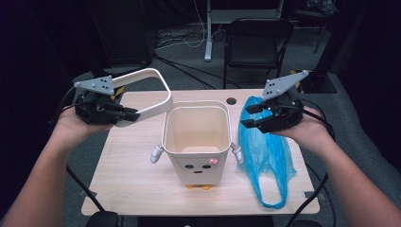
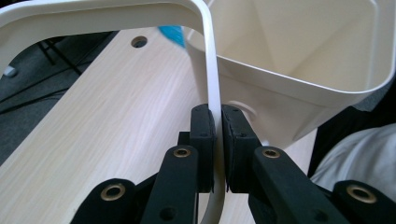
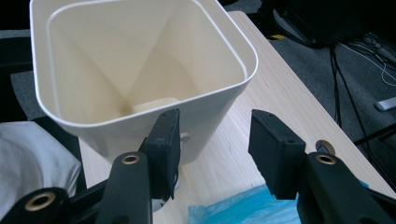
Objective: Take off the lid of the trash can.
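No writing seen. Cream bin point(image 1: 196, 137) with cartoon face, centred on desk point(image 1: 132, 175). Left gripper point(image 2: 218, 135) fingers clamping cream ring point(image 1: 144, 92); right gripper point(image 3: 212, 149) fingers open above blue bag point(image 1: 265, 151).

Light wood table point(image 1: 137, 179) with rounded corners, a round cable hole point(image 1: 231, 100) near its far edge. Grey carpet floor point(image 1: 189, 71) all round. Black folding chair point(image 1: 255, 45) stands beyond the table, empty, facing it. Left of the chair, a pale metal stand leg point(image 1: 208, 33) with its foot on the floor; loose cables point(image 1: 182, 40) lie about it. Back and sides of the room are dark, walls not readable. Light falls from above on the tabletop.
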Demonstrator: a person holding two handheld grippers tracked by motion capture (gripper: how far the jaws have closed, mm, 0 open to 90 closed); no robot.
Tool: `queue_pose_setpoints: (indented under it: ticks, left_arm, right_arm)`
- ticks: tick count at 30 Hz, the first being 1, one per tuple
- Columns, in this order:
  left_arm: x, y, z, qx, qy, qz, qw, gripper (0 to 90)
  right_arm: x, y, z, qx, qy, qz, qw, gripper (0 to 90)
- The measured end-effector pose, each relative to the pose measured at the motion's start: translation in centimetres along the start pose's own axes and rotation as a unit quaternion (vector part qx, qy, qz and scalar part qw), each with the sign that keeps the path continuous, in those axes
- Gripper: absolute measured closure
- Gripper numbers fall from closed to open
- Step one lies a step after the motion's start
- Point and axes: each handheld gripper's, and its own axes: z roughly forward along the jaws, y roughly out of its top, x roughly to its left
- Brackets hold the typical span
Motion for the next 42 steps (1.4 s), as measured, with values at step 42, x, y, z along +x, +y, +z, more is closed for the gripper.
queue_pose_setpoints:
  ticks: [42]
  left_arm:
    - [3.1, -10.2, 7.8, 0.002, 0.016, -0.088, 0.996, 83.7]
  right_arm:
    - [-1.5, -9.0, 3.0, 0.013, -0.075, 0.091, 0.993, 49.6]
